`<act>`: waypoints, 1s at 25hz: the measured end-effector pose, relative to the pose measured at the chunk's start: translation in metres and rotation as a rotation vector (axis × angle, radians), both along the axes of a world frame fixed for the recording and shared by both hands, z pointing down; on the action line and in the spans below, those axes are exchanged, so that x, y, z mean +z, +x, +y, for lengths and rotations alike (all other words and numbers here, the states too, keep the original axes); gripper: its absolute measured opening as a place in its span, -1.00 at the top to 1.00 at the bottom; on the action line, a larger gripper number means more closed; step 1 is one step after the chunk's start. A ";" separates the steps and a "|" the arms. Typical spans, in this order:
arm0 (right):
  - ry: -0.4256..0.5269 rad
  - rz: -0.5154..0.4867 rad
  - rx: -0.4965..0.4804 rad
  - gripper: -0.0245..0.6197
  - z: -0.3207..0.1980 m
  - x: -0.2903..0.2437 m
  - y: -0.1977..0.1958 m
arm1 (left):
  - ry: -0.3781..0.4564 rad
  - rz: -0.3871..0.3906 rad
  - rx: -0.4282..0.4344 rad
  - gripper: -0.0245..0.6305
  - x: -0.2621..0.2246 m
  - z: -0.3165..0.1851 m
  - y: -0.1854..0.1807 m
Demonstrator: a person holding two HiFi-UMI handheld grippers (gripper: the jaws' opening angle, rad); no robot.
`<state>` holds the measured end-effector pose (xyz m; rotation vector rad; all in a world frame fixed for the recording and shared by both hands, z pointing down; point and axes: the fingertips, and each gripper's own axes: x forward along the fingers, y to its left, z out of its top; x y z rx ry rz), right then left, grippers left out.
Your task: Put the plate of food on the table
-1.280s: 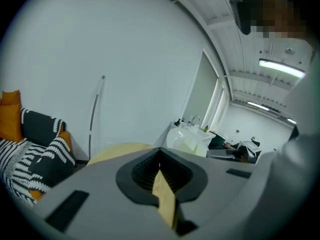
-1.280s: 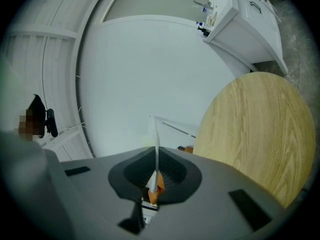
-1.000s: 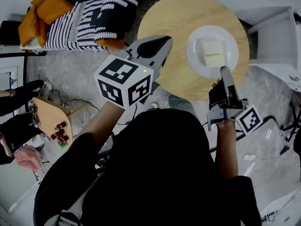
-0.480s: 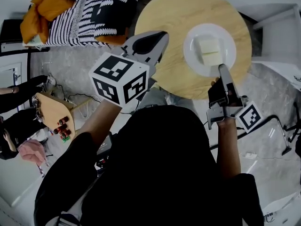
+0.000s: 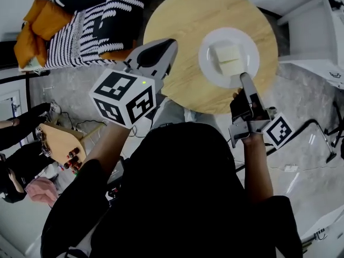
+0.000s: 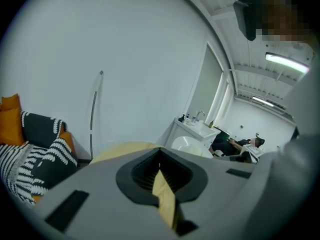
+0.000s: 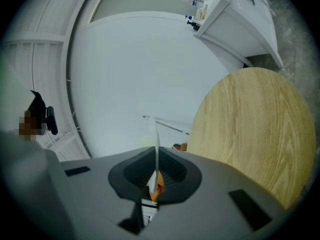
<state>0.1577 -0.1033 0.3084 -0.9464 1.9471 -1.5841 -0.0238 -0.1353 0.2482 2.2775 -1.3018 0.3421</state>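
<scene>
A white plate (image 5: 207, 63) carrying pale square pieces of food (image 5: 227, 59) is over the round wooden table (image 5: 183, 26). My right gripper (image 5: 244, 77) is shut on the plate's near rim. In the right gripper view the plate (image 7: 155, 139) shows edge-on as a thin white line running into the right gripper (image 7: 154, 176), with the table (image 7: 250, 129) beside it. I cannot tell whether the plate rests on the wood. My left gripper (image 5: 170, 43) is held up over the table's left edge, shut and empty. The left gripper (image 6: 161, 176) shows only a thin slit between its jaws.
A sofa with striped and orange cushions (image 5: 80, 20) stands left of the table. White furniture (image 5: 312, 31) stands at the right. A small wooden stand (image 5: 59, 141) and people's hands are at the far left. A white sink counter (image 6: 197, 129) lies beyond the table.
The head view has shifted, so table and plate sit a little further left and up in the picture. The right gripper stays at the plate's rim; the left stays raised.
</scene>
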 end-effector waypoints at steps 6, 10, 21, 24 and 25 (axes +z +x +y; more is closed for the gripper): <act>-0.017 0.019 0.075 0.87 0.002 0.005 0.005 | -0.010 0.016 0.026 0.91 0.005 -0.002 -0.009; -0.028 0.027 0.111 0.87 0.003 0.010 0.003 | -0.026 0.026 0.043 0.91 0.014 -0.005 -0.016; -0.113 0.080 0.189 0.87 -0.001 0.052 0.019 | -0.107 0.056 0.096 0.91 0.068 -0.031 -0.006; -0.144 0.093 0.191 0.87 0.002 0.070 0.024 | -0.148 0.061 0.109 0.91 0.092 -0.031 0.001; -0.153 0.095 0.189 0.87 0.002 0.075 0.025 | -0.162 0.064 0.111 0.91 0.098 -0.031 0.003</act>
